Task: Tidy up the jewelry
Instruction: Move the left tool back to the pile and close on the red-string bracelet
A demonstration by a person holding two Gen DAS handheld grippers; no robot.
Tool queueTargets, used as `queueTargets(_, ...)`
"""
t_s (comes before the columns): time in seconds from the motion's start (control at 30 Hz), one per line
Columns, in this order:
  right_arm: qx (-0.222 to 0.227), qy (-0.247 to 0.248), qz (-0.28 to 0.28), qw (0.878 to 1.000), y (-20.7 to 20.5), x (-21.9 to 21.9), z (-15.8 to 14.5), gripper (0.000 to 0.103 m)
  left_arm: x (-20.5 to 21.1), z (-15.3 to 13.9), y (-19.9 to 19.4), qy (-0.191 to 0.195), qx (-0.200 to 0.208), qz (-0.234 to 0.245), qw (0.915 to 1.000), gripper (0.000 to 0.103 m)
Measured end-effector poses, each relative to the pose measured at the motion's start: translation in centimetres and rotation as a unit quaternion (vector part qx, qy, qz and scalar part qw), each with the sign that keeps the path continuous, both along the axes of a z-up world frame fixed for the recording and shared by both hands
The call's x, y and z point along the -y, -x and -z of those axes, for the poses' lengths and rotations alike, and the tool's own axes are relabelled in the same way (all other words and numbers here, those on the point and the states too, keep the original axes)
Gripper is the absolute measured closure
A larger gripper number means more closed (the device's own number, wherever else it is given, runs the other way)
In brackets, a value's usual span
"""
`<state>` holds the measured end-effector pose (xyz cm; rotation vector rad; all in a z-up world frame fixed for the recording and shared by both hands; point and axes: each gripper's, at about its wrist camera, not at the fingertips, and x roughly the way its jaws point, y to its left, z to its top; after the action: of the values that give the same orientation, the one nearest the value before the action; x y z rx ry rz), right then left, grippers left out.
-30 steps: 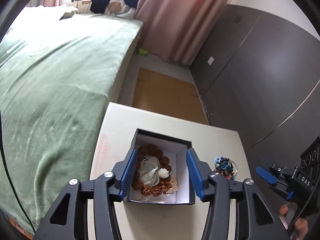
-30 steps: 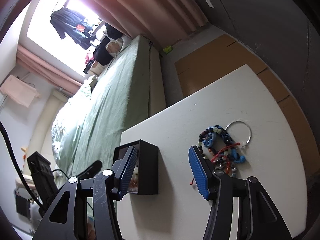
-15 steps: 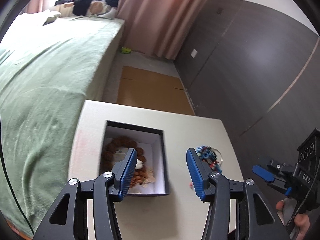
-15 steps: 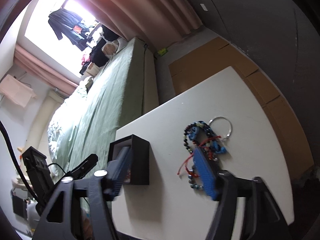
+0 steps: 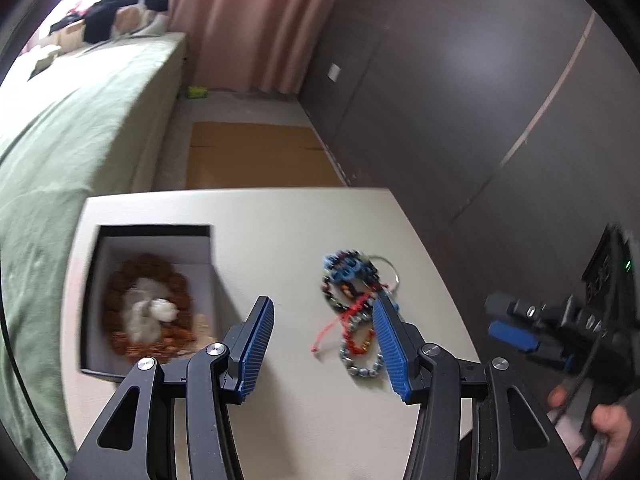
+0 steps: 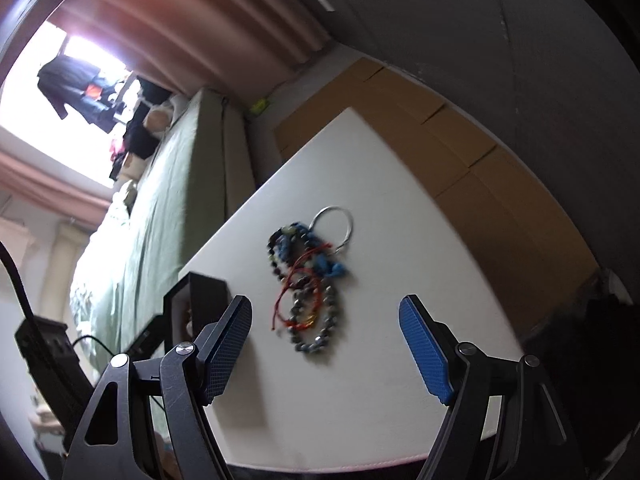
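No legible txt, labels, brands or nos. anywhere; both views motion-blurred.

Black angular gripper frames, ribbed blue fingers [image 5: 256, 350], silver screws, bare-skinned hand [image 5: 600, 428]

A long bed under a green blanket [image 5: 76, 128] ran beside the white rectangular table [image 5: 280, 232], with flattened brown cardboard [image 5: 256, 156] on the floor, pink pleated curtains [image 5: 248, 20] and dark grey wall panels [image 5: 460, 92] beyond.

Daylight blows out the window [image 6: 60, 92]; motion blur softens both views; fisheye edges curve and darken.
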<state>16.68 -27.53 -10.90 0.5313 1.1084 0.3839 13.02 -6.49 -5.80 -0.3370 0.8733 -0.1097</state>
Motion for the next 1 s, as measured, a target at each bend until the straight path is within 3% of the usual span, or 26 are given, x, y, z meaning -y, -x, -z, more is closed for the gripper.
queueTargets(0.6, 0.006, 0.005, -0.007, 1.0, -1.7, 1.3, -0.4, 0.026, 5.1, 6.6, -4.6, -0.047, -0.066, 0.034, 0.9961, 0.056)
queueTargets(0.7, -0.001, 0.008, -0.007, 1.0, -2.0, 1.2, -0.1, 0.026, 5.5, 7.5, -5.0, -0.046, -0.076, 0.041, 0.9952, 0.075)
queueTargets(0.77, -0.005, 0.009, -0.008, 1.0, -2.2, 1.0, 0.1, 0.026, 5.4, 7.8, -5.0, -0.043, -0.077, 0.042, 0.9953, 0.095)
queueTargets(0.83, -0.005, 0.014, -0.012, 1.0, -2.3, 0.7, 0.2, 0.026, 5.1, 7.5, -4.6, -0.042, -0.068, 0.037, 0.9961, 0.099)
queueTargets(1.0, -0.006, 0.024, -0.023, 0.999, -2.3, -0.3, 0.5, 0.027, 3.9, 5.9, -3.7, -0.035, -0.042, 0.031, 0.998, 0.1)
